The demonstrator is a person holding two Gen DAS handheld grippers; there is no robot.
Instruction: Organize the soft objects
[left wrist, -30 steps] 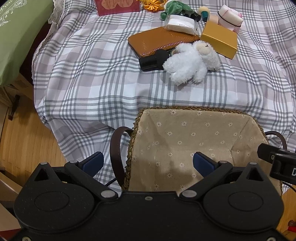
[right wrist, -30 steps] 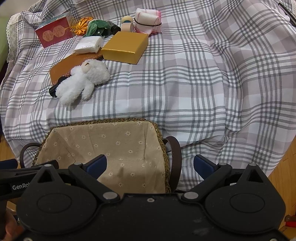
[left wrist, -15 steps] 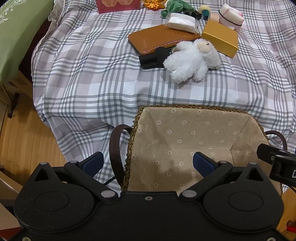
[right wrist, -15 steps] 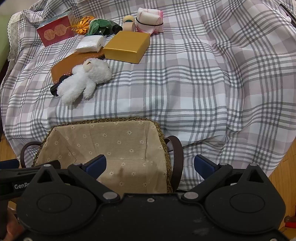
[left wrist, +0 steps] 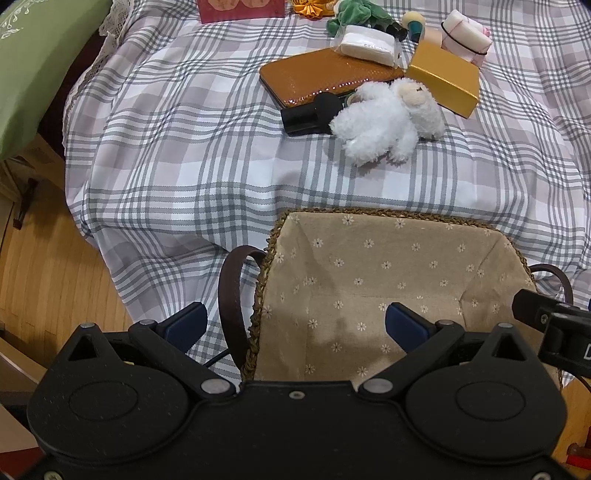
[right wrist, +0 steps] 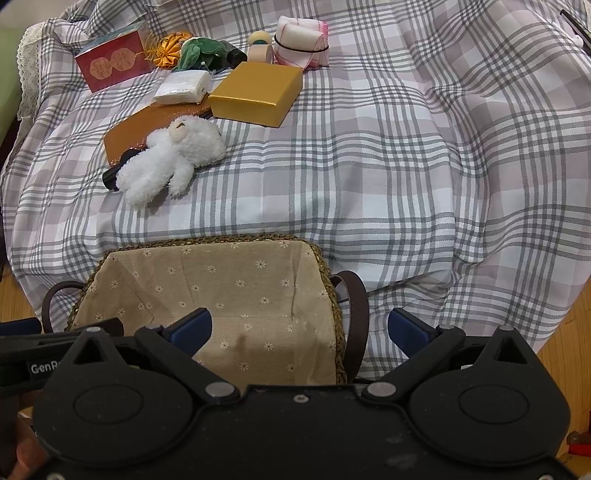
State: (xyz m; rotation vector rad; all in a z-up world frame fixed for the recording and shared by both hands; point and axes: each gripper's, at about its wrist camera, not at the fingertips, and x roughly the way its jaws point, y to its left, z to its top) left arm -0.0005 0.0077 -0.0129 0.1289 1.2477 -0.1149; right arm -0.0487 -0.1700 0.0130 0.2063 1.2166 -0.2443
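A woven basket [left wrist: 275,236] [right wrist: 207,240] with a floral beige lining and brown handles stands at the near edge of the plaid-covered table, empty. A white plush lamb [left wrist: 388,120] [right wrist: 171,160] lies beyond it. Further back lie a green plush toy [left wrist: 351,13] [right wrist: 199,51], a white packet [left wrist: 365,44] [right wrist: 181,86] and a rolled pink-white towel [left wrist: 465,33] [right wrist: 301,42]. My left gripper [left wrist: 293,325] is open over the basket's left handle. My right gripper [right wrist: 299,328] is open over its right handle. Both are empty.
A gold box [left wrist: 443,77] [right wrist: 255,92], a brown wallet [left wrist: 325,75] [right wrist: 125,134], a black object [left wrist: 310,114], a red card [right wrist: 112,61] and an orange ornament [right wrist: 170,48] lie among the soft things. A green cushion [left wrist: 29,70] is at left. Wooden floor [left wrist: 44,266] lies below.
Both grippers have drawn back and risen slightly, so the basket and table items sit a little lower in view. Nothing was grasped or moved.
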